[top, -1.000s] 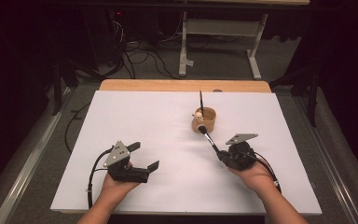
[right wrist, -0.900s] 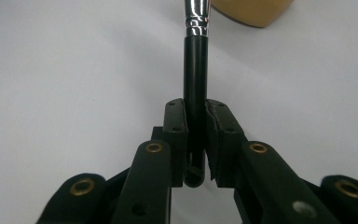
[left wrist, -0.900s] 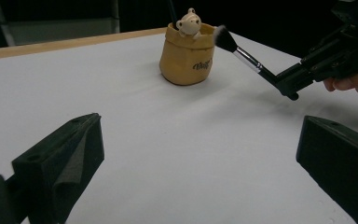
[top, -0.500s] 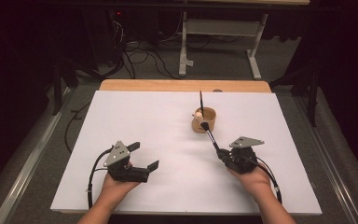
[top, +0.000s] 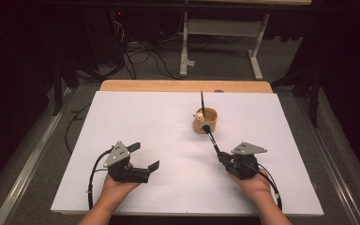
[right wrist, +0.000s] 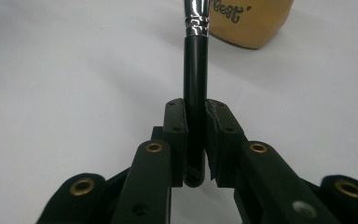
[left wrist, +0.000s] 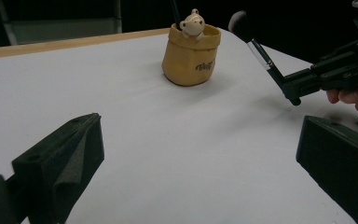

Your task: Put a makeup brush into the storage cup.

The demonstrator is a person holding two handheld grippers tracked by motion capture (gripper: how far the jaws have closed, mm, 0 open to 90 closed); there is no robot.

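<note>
We see a white worktop (top: 168, 140) w/ a wooden strip along its far edge. R gripper (top: 224, 158) sits at the near right of the worktop, held in the person's right hand (top: 249, 180); its fingers (right wrist: 175, 126) are clenched on the black handle of a makeup brush (top: 211, 138). Right gripper view confirms: handle is pinched between the two pads, silver ferrule just above them, brush running straight out away from the gripper. Brush is lifted off the worktop, tilted, bristle head up and toward the far side, right next to the pot's near rim; can't tell if it touches the rim.

Tan sack-shaped pot (top: 205, 121) stands upright right of center on the far half of the worktop, w/ a small bear figure (left wrist: 192, 22) on its rim and script lettering on the side. A thin dark stick (top: 202, 100) rises from the pot, approx upright.

L gripper (top: 145, 157) is at the near left, in the left hand (top: 117, 185), fingers (left wrist: 70, 154) released and spread wide, nothing between them. It's well apart from pot and brush. Left gripper view looks across the bare worktop at the pot, w/ the R gripper and brush at the right.

Cable (top: 93, 173) trails from the L gripper toward the near edge.
</note>
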